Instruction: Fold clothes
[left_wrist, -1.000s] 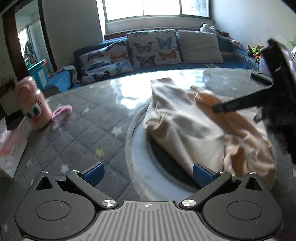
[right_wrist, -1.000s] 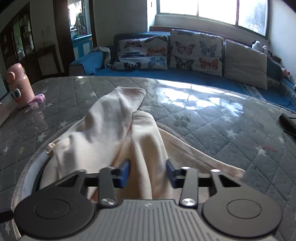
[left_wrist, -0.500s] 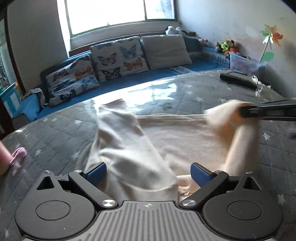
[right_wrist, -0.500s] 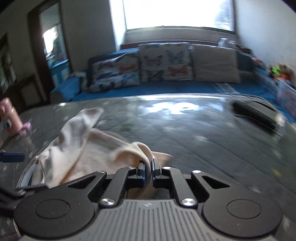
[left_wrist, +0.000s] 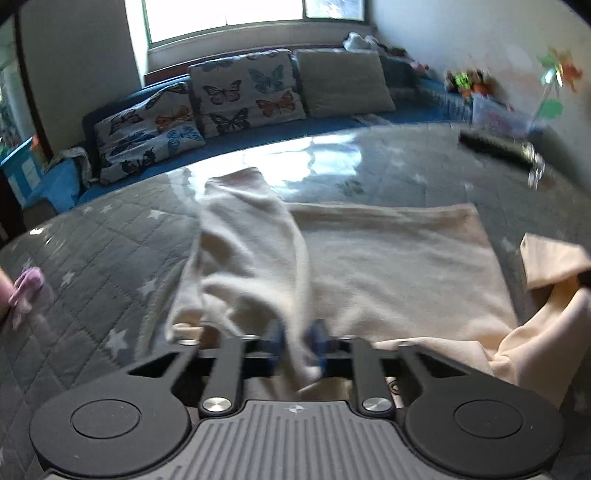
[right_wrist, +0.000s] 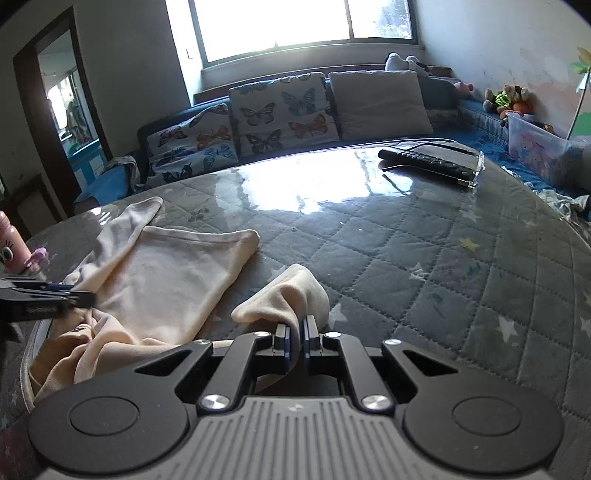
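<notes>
A clear plastic storage bin (right_wrist: 535, 147) is seen at the far right, pink printed stuff inside, too blurry to name. The cream garment (left_wrist: 388, 266), soft knit-looking fabric, is spread across the grey quilted, star-patterned surface (right_wrist: 424, 251) under a glossy clear cover. One sleeve (left_wrist: 243, 251) is draped over the flat body panel. The left gripper (left_wrist: 297, 345) has just been closing, and a fold of the sleeve is pinched between its blue fingers (left_wrist: 275, 339). The right gripper (right_wrist: 295, 338) is clamped tight on a bunched sleeve end (right_wrist: 288, 299). A black remote (right_wrist: 424, 160) is lying far back.
</notes>
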